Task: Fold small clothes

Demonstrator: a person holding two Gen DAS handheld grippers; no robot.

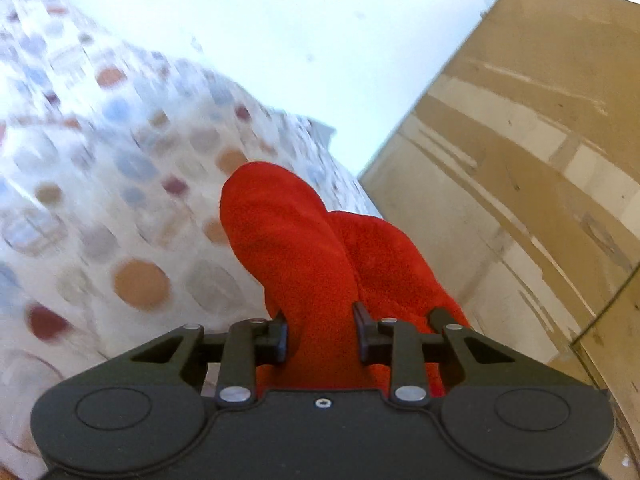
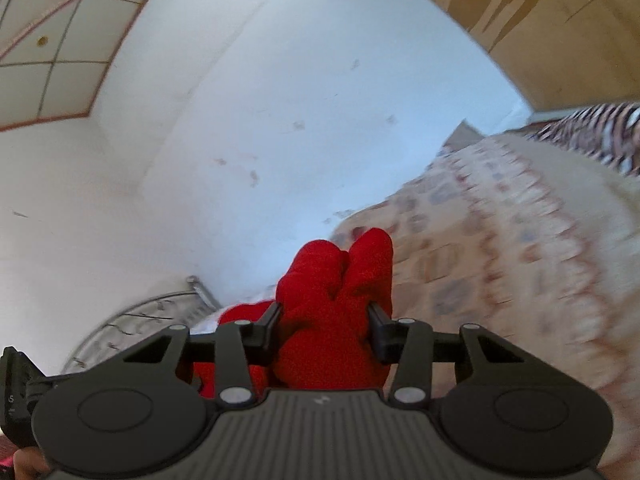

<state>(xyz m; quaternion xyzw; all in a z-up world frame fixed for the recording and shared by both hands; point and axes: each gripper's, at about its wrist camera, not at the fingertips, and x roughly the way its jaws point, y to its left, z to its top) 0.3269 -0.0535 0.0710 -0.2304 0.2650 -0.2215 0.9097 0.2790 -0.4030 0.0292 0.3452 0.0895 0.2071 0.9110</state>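
A red fleece garment (image 1: 316,256) is bunched between the fingers of my left gripper (image 1: 322,336), which is shut on it. The cloth sticks out past the fingertips in two rounded folds. In the right wrist view the same red garment (image 2: 332,300) is clamped in my right gripper (image 2: 325,330), also shut on it, with two folds standing up beyond the fingers. Both grippers hold it lifted above the patterned bed cover (image 1: 100,184). The rest of the garment is hidden behind the gripper bodies.
The bed cover with coloured dots (image 2: 500,264) fills one side of each view. A large cardboard box (image 1: 520,152) stands at the right. A white wall (image 2: 260,120) is behind. A striped cloth (image 2: 592,132) lies at the far right. A metal frame (image 2: 148,320) shows at lower left.
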